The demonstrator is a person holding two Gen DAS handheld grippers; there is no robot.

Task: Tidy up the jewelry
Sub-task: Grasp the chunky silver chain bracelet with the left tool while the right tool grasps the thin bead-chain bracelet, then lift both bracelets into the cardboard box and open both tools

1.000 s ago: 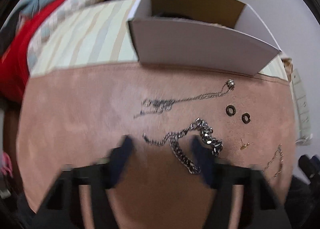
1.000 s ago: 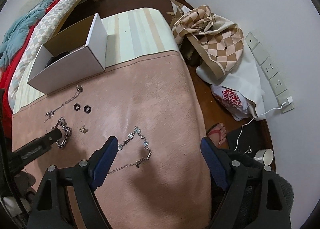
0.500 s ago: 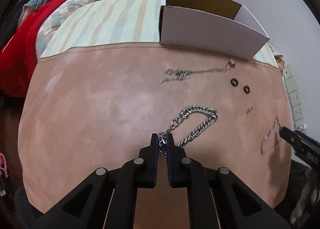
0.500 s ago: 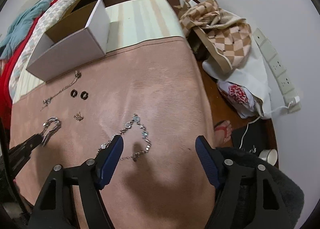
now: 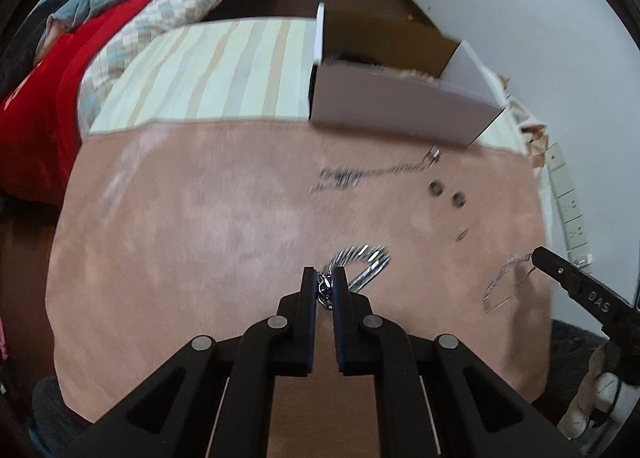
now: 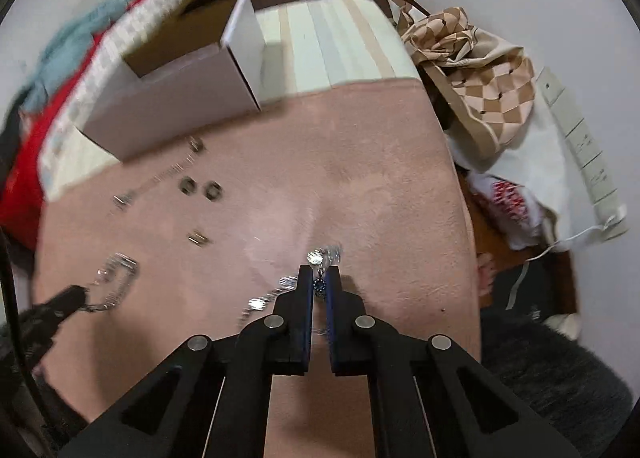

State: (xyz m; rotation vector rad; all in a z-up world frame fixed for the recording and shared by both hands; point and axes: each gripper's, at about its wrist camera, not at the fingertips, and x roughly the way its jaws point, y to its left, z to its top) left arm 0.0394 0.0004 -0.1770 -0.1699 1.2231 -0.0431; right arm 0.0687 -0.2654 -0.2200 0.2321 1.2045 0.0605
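Left wrist view: left gripper (image 5: 324,285) clamped on chunky chain (image 5: 360,264), right gripper (image 6: 319,283) on beaded bracelet (image 6: 280,290); next, carry both to box (image 5: 400,110) upper centre.

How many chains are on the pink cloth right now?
3. The chunky chain is pinched in the left gripper; the beaded chain in the right gripper; the thin chain lies loose near the box. The box's inside is hidden.

On the mat (image 5: 200,238), box (image 5: 400,114) at twelve o'clock, thin chain (image 5: 360,176) before it, two rings (image 5: 446,194) at two
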